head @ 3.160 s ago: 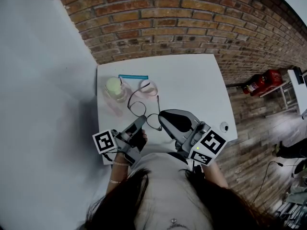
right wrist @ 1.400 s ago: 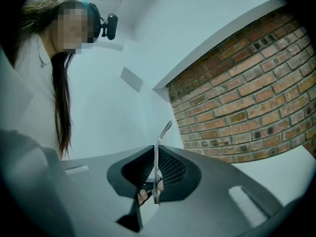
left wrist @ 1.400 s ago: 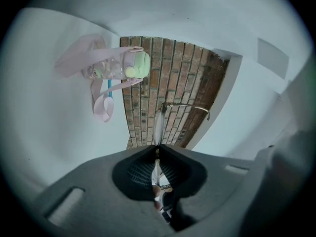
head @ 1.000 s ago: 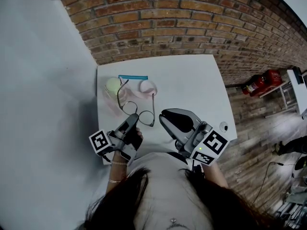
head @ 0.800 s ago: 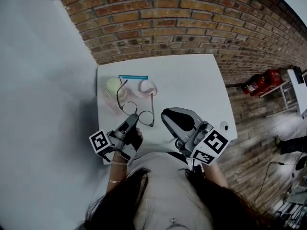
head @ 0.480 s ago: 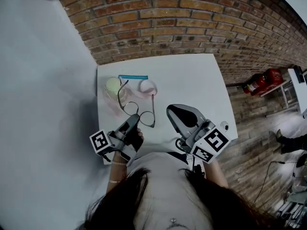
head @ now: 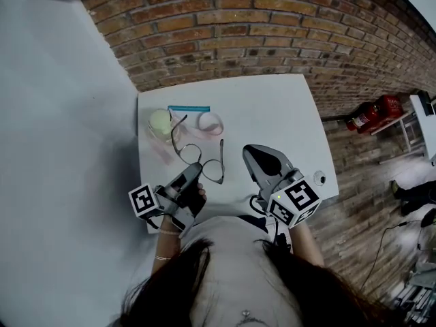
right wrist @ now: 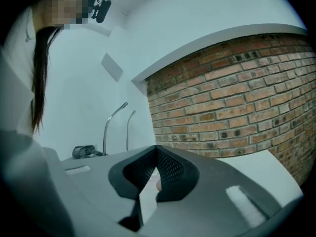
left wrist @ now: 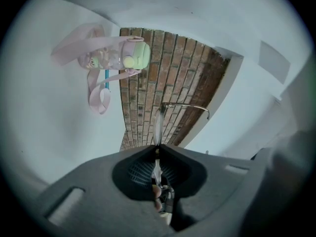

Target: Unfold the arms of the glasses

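Thin dark-framed glasses are held above the white table, both arms swung out away from the lenses. My left gripper is shut on the frame at the near lens. In the left gripper view the jaws pinch the lens edge, and one arm curves off to the right. My right gripper hovers to the right of the glasses, shut and empty, clear of them. From the right gripper view the two arms stand up at the left.
A clear bottle with a green lid lies at the table's back left, with its pink strap and a blue stick beside it. A brick wall runs behind the table. A red object sits on the floor at right.
The right gripper has drawn back to the right, away from the glasses' lens, and turned. The left gripper keeps its hold, and the glasses have tilted slightly with both arms spread.
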